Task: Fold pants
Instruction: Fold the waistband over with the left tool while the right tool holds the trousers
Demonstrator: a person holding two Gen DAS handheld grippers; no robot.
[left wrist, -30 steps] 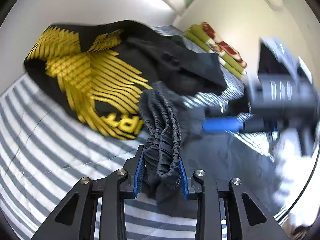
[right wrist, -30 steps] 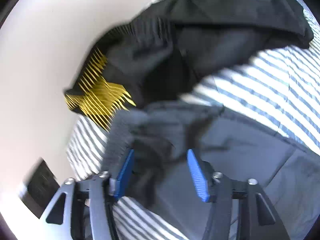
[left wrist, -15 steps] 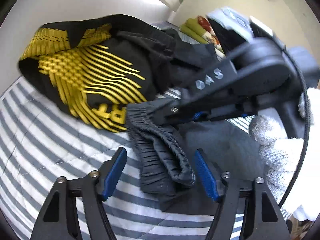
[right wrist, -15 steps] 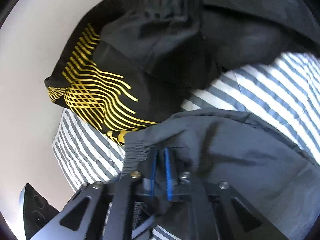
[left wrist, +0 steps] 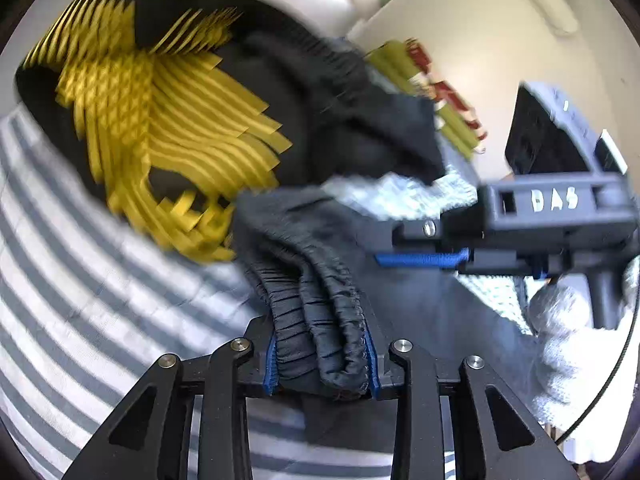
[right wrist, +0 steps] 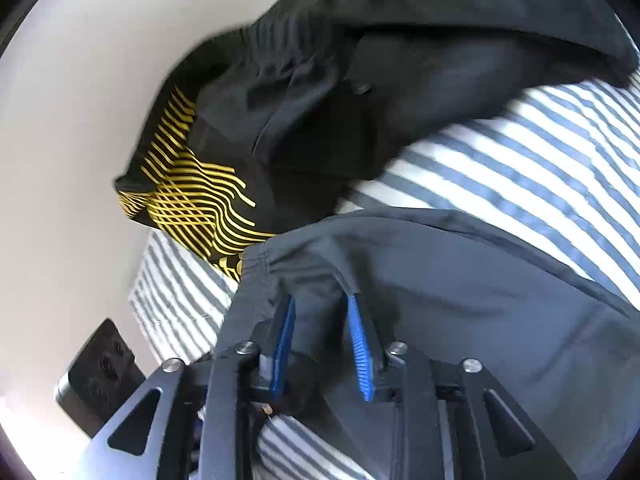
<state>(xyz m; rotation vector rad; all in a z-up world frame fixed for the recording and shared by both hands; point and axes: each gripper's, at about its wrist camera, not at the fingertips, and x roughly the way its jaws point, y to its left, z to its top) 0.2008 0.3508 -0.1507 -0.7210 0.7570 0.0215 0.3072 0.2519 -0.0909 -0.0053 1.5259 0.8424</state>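
The dark grey pants (left wrist: pixel 420 320) lie on a striped bedsheet (left wrist: pixel 80 300). My left gripper (left wrist: pixel 320 336) is closing, and its blue pads press on the bunched elastic waistband (left wrist: pixel 320 300). My right gripper (left wrist: pixel 386 248) hovers at the right over the pants, carried by a white-gloved hand (left wrist: pixel 560 340). In the right wrist view that gripper (right wrist: pixel 320 304) is opening. A raised fold of the grey pants (right wrist: pixel 460 300) stands between its blue pads (right wrist: pixel 358 344), whose faces show bare.
A black garment with yellow wavy lines (left wrist: pixel 180 128) (right wrist: pixel 192 200) is heaped just beyond the pants, against a pale wall. Folded green and red fabrics (left wrist: pixel 440 92) lie farther back. The striped sheet (right wrist: pixel 520 168) runs on to the right.
The left jaws opened wide, then closed again on the waistband. The right gripper reached in, pinched the fabric beside the waistband, then drew back right with its jaws parting.
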